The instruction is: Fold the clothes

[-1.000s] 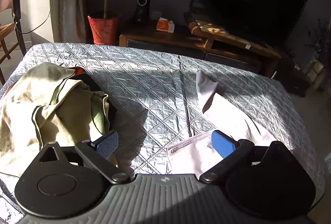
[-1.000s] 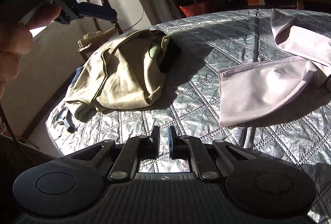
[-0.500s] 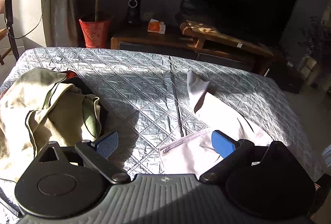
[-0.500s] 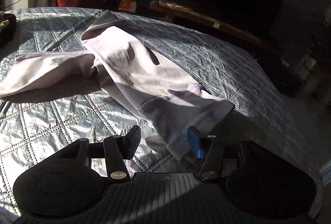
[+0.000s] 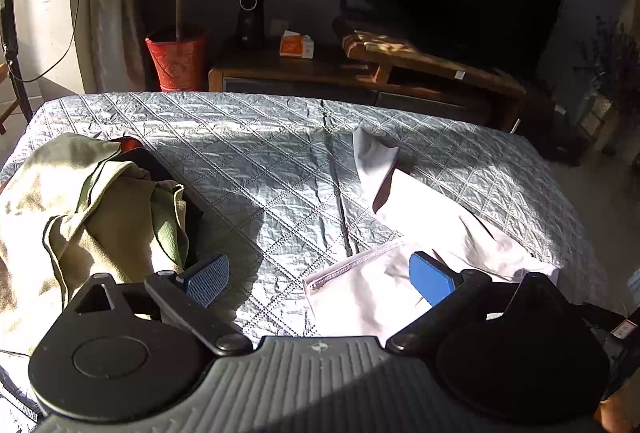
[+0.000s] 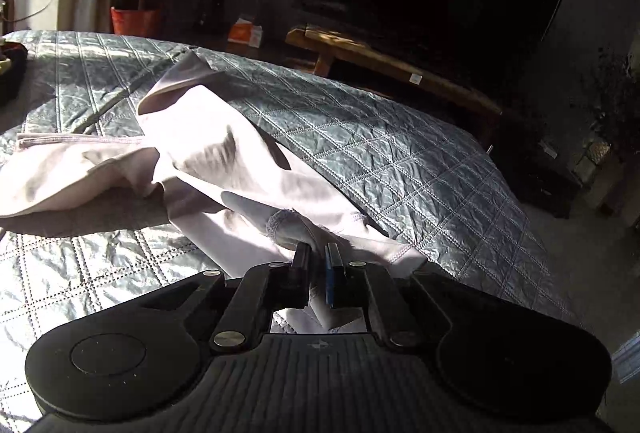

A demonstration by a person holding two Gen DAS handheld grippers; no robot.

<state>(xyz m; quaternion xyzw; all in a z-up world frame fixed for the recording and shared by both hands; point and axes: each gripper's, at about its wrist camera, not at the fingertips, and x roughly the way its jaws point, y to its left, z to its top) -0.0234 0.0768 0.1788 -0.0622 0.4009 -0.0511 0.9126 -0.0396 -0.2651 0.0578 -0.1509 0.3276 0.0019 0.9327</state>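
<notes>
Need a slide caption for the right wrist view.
Right gripper shut on a hem of the pale garment lying on the quilted cover.

left gripper (image 5: pixel 318 279) fingers spread, right gripper (image 6: pixel 318 257) — pinched

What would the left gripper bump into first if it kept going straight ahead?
Probably the quilted bed cover: the open left gripper points at bare cover between the olive clothes and the white garment. Depth is uncertain.

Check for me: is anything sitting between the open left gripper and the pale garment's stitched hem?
Nothing visible does. The left gripper is open, with bare quilted bedspread and the pale garment itself ahead of it. The olive clothes pile lies off to its left, clear of that path. The right gripper is shut on the garment's other end.
</notes>
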